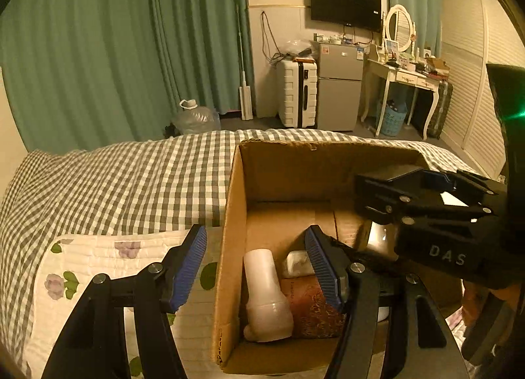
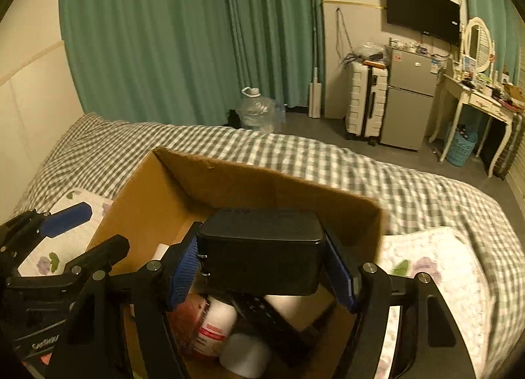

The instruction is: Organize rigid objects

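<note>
An open cardboard box [image 1: 236,201] stands on the bed. Inside it lie a white bottle [image 1: 265,293], a brown patterned book [image 1: 311,310] and a small white item [image 1: 297,262]. My left gripper [image 1: 259,264] is open and straddles the box's left wall, with nothing held. In the right wrist view, my right gripper [image 2: 262,262] is shut on a black rectangular box [image 2: 262,247], held just above the cardboard box [image 2: 262,182]. Under it I see a white jar with a red label [image 2: 215,326], a black remote [image 2: 272,316] and the left gripper [image 2: 87,234].
The bed has a grey checked cover [image 1: 131,175] and a floral quilt [image 1: 98,260] to the left of the box. Beyond the bed are a water jug [image 1: 197,119], a white suitcase [image 1: 297,93], a small fridge [image 1: 338,83] and a dressing table [image 1: 403,80].
</note>
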`<state>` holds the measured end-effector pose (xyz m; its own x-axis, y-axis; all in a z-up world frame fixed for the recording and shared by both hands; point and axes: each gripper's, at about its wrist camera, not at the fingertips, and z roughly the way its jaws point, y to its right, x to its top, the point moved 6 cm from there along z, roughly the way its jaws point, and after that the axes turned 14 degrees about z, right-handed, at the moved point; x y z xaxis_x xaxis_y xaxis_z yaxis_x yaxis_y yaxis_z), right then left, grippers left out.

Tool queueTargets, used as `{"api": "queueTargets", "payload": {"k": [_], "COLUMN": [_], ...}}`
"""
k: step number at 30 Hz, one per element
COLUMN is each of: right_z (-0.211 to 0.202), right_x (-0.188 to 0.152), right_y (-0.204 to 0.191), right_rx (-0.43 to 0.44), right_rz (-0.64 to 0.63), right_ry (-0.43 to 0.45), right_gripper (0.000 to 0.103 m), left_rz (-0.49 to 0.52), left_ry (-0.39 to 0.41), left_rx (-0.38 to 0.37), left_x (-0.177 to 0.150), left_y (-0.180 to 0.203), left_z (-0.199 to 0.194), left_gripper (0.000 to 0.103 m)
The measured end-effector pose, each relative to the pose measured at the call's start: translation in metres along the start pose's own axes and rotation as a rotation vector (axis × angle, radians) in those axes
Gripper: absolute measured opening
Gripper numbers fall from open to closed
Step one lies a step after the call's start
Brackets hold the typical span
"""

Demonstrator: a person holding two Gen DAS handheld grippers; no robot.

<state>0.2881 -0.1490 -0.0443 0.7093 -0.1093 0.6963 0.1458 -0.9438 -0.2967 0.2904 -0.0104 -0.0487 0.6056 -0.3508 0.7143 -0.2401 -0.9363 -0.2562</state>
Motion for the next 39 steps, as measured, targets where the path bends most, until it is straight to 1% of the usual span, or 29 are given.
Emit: {"api": "queueTargets", "payload": {"k": [2, 3, 4, 6, 8, 11, 13, 17, 18, 19, 22, 24, 25, 28, 31, 35, 37, 39], "right_z": [-0.002, -0.005, -0.007, -0.012, -0.018, -0.036, -0.06, -0.12, -0.135, -0.152, -0.212, -0.236, -0.251, -0.279, -0.304, -0.314, -0.317, -0.313], "right_x": [0.002, 0.003, 0.003, 0.003, 0.003, 0.006, 0.012, 0.03, 0.035, 0.039, 0.043, 0.041, 0.038, 0.028, 0.012, -0.014, -0.03, -0.044], "right_y": [-0.004, -0.005, -0.007, -0.005, 0.0, 0.008, 0.011, 0.007, 0.004, 0.001, -0.01, -0.013, -0.015, -0.023, -0.034, -0.044, -0.048, -0.049], "right_rx": [0.029, 0.026, 0.013, 0.0, -0.001, -0.015, -0.033, -0.053, -0.056, -0.061, -0.091, -0.112, -0.127, -0.145, -0.116, -0.112, -0.103, -0.097], "right_rz": [0.008, -0.005, -0.017, -0.023, 0.0, 0.032, 0.036, 0.035, 0.027, 0.016, -0.034, -0.058, -0.069, -0.074, -0.064, -0.047, -0.029, -0.019], "right_ry": [0.041, 0.051, 0.061, 0.071, 0.063, 0.062, 0.088, 0.157, 0.176, 0.198, 0.283, 0.303, 0.311, 0.327, 0.341, 0.356, 0.408, 0.439], "right_gripper": [0.071, 0.079, 0.082, 0.082, 0.082, 0.082, 0.082, 0.083, 0.085, 0.089, 0.097, 0.099, 0.102, 0.103, 0.103, 0.103, 0.103, 0.103], "left_rz": [-0.001, -0.006, -0.012, -0.02, -0.018, -0.006, -0.006, -0.008, -0.005, -0.001, -0.004, -0.005, 0.0, 0.01, 0.009, -0.015, -0.028, -0.035], "left_ry": [0.003, 0.008, 0.012, 0.019, 0.028, 0.058, 0.087, 0.164, 0.175, 0.195, 0.256, 0.297, 0.313, 0.367, 0.396, 0.429, 0.44, 0.45], "left_rx": [-0.003, -0.006, -0.007, -0.013, -0.016, -0.007, -0.004, 0.007, 0.013, 0.018, 0.023, 0.04, 0.046, 0.059, 0.044, 0.023, 0.043, 0.061], "left_x": [0.0, 0.0, 0.0, -0.001, 0.002, 0.009, 0.016, 0.032, 0.035, 0.039, 0.05, 0.054, 0.054, 0.05, 0.038, 0.022, 0.012, 0.001], "left_y": [0.0, 0.0, 0.001, 0.003, 0.005, 0.009, 0.008, 0.005, 0.005, 0.004, 0.001, 0.002, 0.002, 0.005, 0.006, 0.002, -0.002, -0.004], "left_z": [0.001, 0.0, -0.001, -0.006, -0.013, -0.035, -0.054, -0.102, -0.11, -0.124, -0.161, -0.186, -0.196, -0.228, -0.251, -0.265, -0.266, -0.264], "left_gripper": [0.066, 0.066, 0.066, 0.066, 0.066, 0.066, 0.07, 0.071, 0.071, 0.071, 0.072, 0.072, 0.072, 0.074, 0.077, 0.077, 0.077, 0.077]}}
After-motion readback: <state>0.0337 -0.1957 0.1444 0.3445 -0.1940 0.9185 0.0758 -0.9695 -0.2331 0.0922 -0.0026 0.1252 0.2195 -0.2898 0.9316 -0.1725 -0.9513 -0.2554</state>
